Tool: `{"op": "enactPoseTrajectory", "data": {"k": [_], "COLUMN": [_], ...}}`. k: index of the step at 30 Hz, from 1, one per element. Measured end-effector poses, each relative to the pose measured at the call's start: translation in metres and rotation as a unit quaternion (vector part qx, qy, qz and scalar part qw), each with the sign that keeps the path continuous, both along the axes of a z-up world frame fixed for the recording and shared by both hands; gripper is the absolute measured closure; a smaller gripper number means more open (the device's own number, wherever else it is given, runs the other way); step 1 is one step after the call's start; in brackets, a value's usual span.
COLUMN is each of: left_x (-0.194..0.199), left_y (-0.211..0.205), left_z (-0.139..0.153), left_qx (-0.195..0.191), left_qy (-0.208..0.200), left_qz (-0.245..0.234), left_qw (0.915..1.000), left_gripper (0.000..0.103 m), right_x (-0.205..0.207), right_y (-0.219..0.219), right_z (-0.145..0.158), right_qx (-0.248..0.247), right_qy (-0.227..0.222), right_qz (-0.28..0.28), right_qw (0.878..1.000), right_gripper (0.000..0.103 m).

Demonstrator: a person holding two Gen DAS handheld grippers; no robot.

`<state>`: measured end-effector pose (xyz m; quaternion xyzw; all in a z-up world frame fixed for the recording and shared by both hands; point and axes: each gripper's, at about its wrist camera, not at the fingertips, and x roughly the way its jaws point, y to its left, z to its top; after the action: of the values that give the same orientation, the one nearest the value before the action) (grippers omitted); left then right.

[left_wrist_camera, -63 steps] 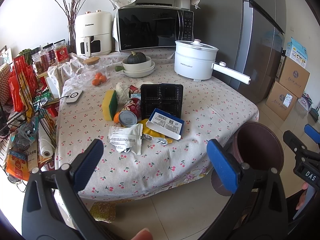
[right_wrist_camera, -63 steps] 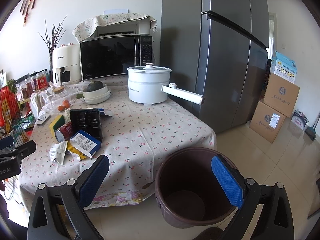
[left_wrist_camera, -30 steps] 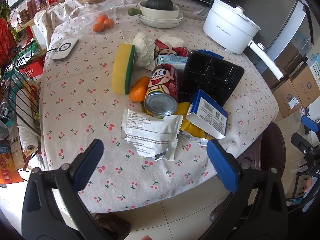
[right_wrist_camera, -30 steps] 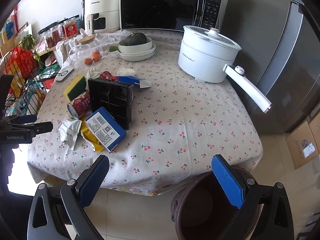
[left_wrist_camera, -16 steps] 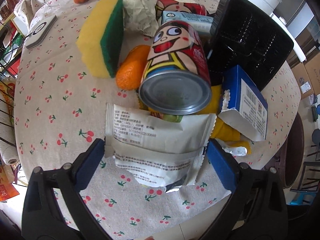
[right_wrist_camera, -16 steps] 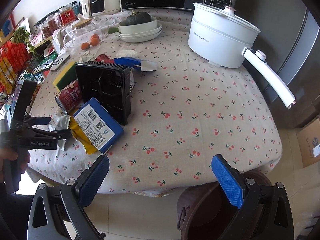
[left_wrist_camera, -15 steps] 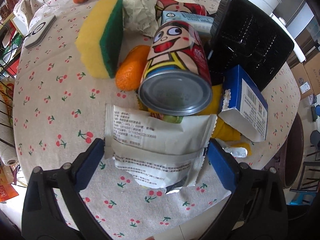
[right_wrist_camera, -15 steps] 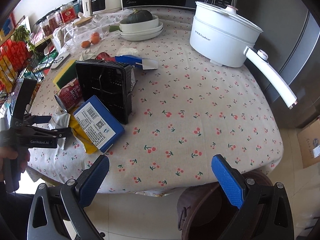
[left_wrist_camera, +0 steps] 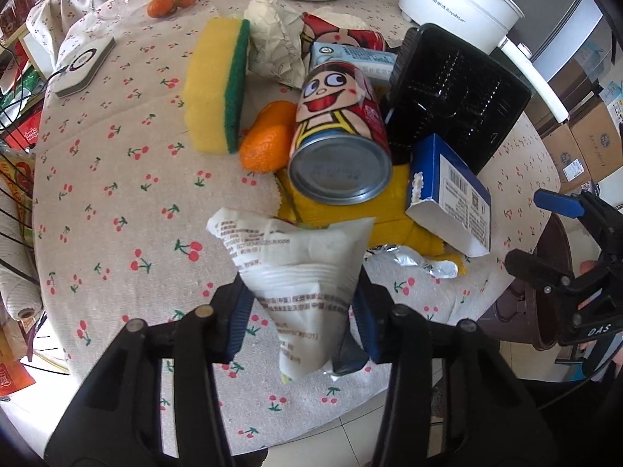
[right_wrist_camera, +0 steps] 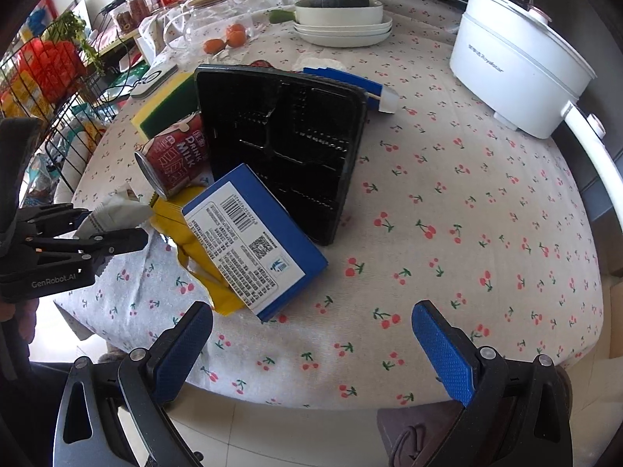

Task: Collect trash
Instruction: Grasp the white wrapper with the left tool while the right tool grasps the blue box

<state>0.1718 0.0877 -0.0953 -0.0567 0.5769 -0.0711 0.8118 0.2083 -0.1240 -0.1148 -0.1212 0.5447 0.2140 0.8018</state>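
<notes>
Left gripper (left_wrist_camera: 300,307) is clamped on the white wrapper (left_wrist_camera: 300,268), pinching it by its lower part at the near edge of the table (left_wrist_camera: 117,202), just in front of the tipped-over can (left_wrist_camera: 338,148) and yellow bag (left_wrist_camera: 389,214). Right gripper (right_wrist_camera: 311,346) is wide open with nothing in it, hanging over the table edge near the blue box (right_wrist_camera: 253,241) and black tray (right_wrist_camera: 284,140)

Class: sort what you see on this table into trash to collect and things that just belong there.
Trash: white wrapper in left gripper, milk can, blue box, black tray, foil scrap.

Just there: sponge, white pot, plates.
</notes>
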Motion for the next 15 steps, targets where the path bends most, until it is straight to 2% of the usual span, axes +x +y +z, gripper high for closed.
{"op": "enactPoseTrajectory", "data": {"k": [4,11,14,15], "left_x": [-0.013,-0.027,-0.027,-0.026], "left_y": [0.022,0.029,0.027,0.028], "left_z": [0.015,0.007,0.004,0.004], "left_qx": [-0.015,-0.016,-0.014,-0.014], "left_qy": [-0.012,-0.015,-0.012,-0.012], "left_qz": [0.016,0.024,0.022,0.022], "left_qw": [0.9997,0.9995,0.9996,0.9996], "left_gripper": [0.055,0.055,0.055,0.055], "right_x": [0.008,0.021,0.026,0.027], "right_y": [0.019,0.035,0.036,0.037], "right_z": [-0.009,-0.023,-0.03,-0.033], "right_qx": [-0.004,-0.015,-0.005,-0.002], "right_qy": [-0.003,-0.009,0.01,0.02], "right_qz": [0.017,0.026,0.017,0.015], "right_qw": [1.0,1.0,1.0,1.0], "right_gripper": [0.0,0.0,0.004,0.011]}}
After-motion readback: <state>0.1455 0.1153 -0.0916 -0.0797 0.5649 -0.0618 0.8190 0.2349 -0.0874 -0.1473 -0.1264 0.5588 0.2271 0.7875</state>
